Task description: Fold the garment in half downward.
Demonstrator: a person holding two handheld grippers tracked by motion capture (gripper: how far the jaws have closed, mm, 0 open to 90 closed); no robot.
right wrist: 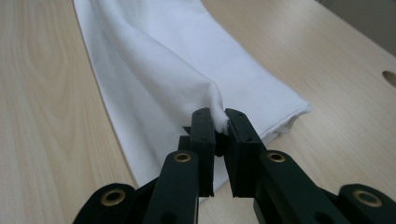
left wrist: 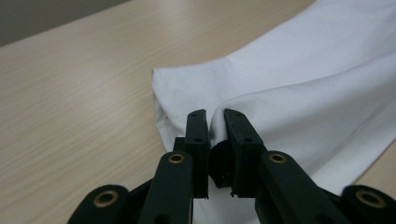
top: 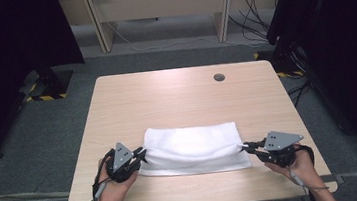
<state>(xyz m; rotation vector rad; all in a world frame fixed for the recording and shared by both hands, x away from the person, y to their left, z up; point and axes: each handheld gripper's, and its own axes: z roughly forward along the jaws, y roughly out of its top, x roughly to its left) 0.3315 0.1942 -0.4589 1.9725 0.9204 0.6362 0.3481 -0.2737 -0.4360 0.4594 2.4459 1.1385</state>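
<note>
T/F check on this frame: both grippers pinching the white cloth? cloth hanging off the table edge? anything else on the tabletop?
1. The left gripper is shut on the white cloth. True.
2. The right gripper hangs open above the cloth. False: its jaws pinch a raised fold at the cloth's end.
3. The cloth hangs over the table edge. False: it lies folded, wholly on the tabletop.
4. A round cable hole sits near the table's far edge. True.
5. The grippers hold opposite ends of the cloth. True.
</note>
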